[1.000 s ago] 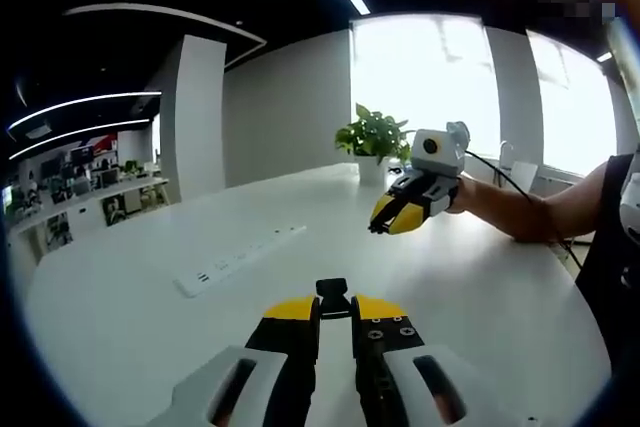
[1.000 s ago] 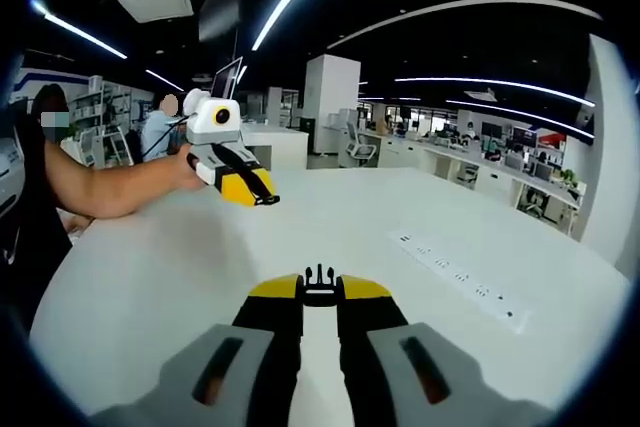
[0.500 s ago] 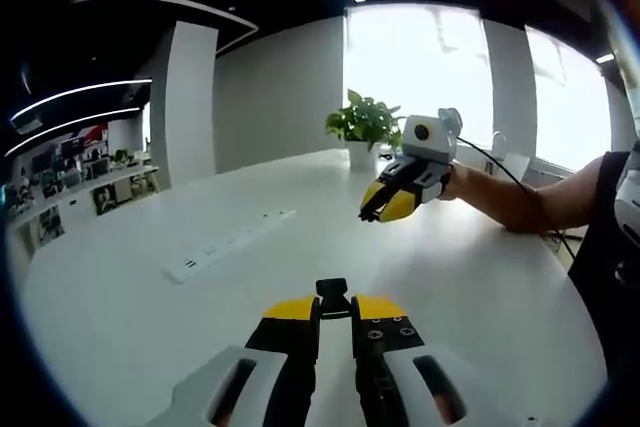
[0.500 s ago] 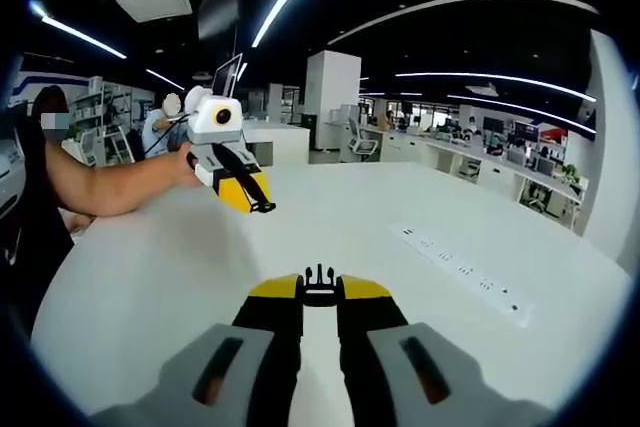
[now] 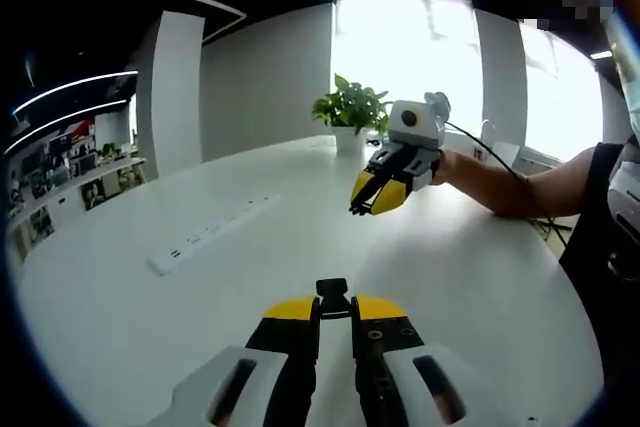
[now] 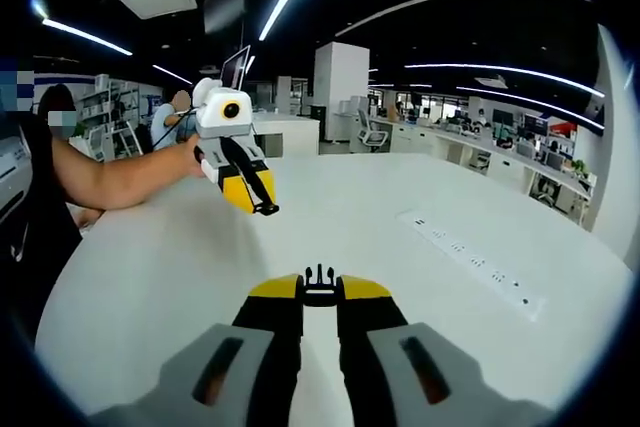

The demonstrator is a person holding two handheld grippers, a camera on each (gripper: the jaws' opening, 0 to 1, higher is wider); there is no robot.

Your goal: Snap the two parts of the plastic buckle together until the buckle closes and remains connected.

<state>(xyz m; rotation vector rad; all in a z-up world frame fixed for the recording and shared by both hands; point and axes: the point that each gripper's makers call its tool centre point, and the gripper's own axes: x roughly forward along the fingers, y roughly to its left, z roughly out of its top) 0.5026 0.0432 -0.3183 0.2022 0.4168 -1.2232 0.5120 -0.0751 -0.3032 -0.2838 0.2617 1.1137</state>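
My left gripper (image 5: 332,305) is shut on the black socket half of the buckle (image 5: 332,290), which sticks out between its yellow tips above the white table (image 5: 130,327). My right gripper (image 6: 319,293) is shut on the black pronged half (image 6: 319,278). In the left gripper view the right gripper (image 5: 372,194) hangs in the air further off, tips pointing down-left, with its black part (image 5: 355,210) just showing. In the right gripper view the left gripper (image 6: 250,191) hovers at upper left with a black piece (image 6: 268,210) at its tip. The two halves are apart.
A long white power strip (image 5: 208,235) (image 6: 472,265) lies on the table. A potted plant (image 5: 349,113) stands at the far edge by bright windows. A person's forearm (image 5: 510,190) (image 6: 120,179) reaches in behind each far gripper. Office desks fill the background.
Both views have swung a little. Each gripper now looks slightly nearer and larger in the other's view, tilted more downward. Both stay shut on their buckle halves.
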